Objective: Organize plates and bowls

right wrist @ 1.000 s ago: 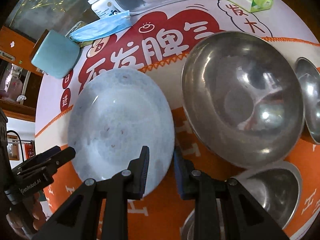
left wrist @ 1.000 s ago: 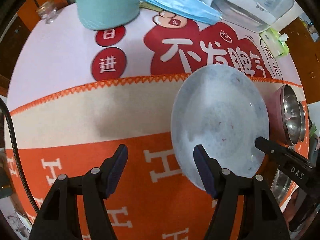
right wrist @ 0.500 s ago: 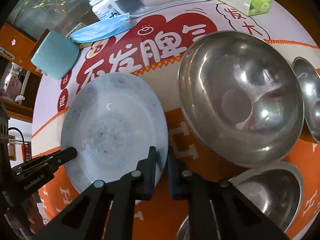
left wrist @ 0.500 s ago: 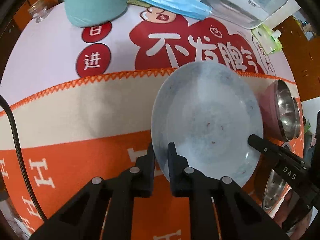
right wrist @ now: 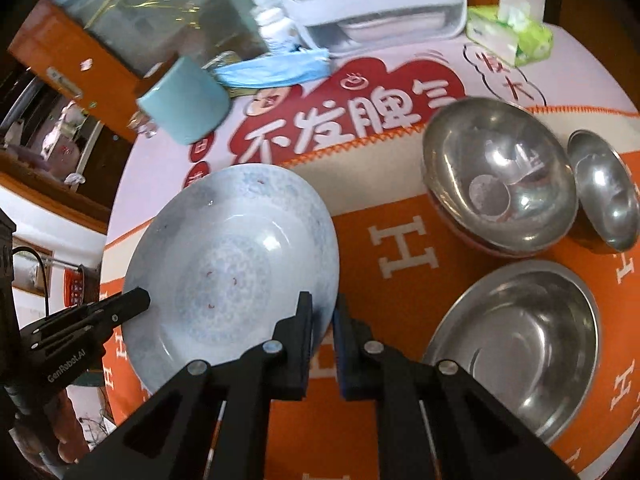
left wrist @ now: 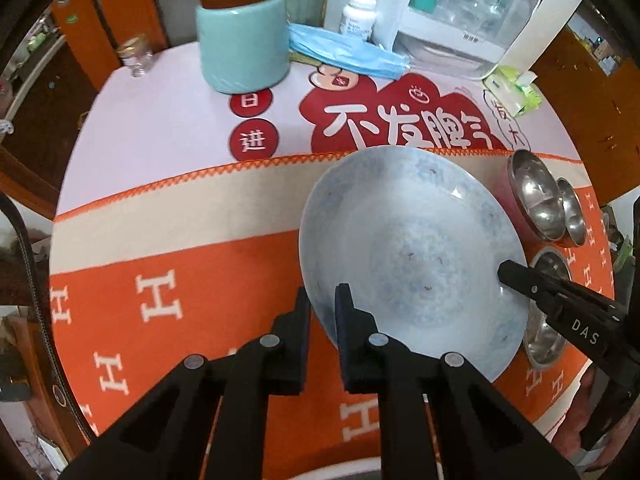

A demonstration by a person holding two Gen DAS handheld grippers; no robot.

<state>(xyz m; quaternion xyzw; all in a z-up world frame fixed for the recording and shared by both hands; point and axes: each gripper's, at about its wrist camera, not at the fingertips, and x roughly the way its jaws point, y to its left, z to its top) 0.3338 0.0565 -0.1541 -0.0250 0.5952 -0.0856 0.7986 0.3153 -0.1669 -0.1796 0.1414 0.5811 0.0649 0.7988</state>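
both hand-held grippers (left wrist: 322,300) (right wrist: 322,312) clamped on blue plate (left wrist: 408,240) rim | steel bowls (right wrist: 500,176) at 2 o'clock unstacked | early

plate (left wrist: 412,248): pale blue-white, faint blue mottled pattern, a few tiny red flecks
cloth (left wrist: 180,280): lower frame, orange with white H letters, cream band, orange zigzag stitched edge
mat (left wrist: 160,120): upper frame, pale lilac, red cloud shape and red discs with white characters
canister (left wrist: 244,48): upper left, mint green, dark brown lid
bowls (right wrist: 500,184): right side, shiny silver steel
face mask (left wrist: 344,54): light blue
tissue pack (right wrist: 510,38): upper right, lime green and white
grippers (left wrist: 322,312): black
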